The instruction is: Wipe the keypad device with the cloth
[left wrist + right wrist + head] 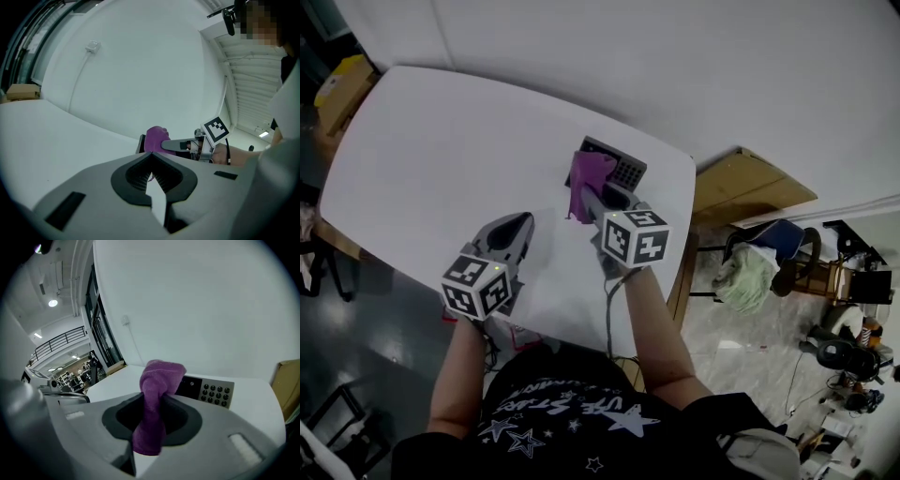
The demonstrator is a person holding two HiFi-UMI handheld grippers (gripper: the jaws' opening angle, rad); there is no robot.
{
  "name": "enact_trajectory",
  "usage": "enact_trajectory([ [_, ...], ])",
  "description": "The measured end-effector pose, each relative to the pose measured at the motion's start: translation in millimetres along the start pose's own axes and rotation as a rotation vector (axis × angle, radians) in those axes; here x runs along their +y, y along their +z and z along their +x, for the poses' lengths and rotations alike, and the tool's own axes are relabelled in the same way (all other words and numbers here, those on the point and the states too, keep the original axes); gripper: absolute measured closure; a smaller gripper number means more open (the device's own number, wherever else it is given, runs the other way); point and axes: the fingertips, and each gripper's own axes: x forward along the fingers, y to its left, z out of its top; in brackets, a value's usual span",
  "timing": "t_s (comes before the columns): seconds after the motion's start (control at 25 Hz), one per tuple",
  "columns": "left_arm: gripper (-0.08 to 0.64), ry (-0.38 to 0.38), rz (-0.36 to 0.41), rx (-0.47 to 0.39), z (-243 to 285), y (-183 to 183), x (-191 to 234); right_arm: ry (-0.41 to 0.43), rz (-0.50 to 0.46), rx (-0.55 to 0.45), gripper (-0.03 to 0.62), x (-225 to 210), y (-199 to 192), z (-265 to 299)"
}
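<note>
The grey keypad device (pixel 623 169) lies near the far right edge of the white table (pixel 441 159); its dark screen and round buttons (pixel 213 393) show in the right gripper view. A purple cloth (pixel 589 180) hangs bunched between the jaws of my right gripper (pixel 592 202), which is shut on it just in front of the device; the cloth (pixel 154 404) drapes down past the jaws. My left gripper (pixel 517 228) rests lower left on the table, shut with nothing in it (pixel 150 174). The purple cloth (pixel 155 138) also appears beyond it.
A cardboard box (pixel 745 187) stands right of the table, and another box (pixel 342 89) sits at the far left. A chair with clothes (pixel 764 258) and gear clutter the floor at right. A white wall (pixel 675 66) runs behind the table.
</note>
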Motion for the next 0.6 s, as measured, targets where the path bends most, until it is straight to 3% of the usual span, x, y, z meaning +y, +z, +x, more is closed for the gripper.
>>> enact_trajectory([
  [0.6,0.551,0.048,-0.031,0.007,-2.3,0.4,23.7,-0.083,0.05,0.014,0.494,-28.1,-2.5,38.2],
])
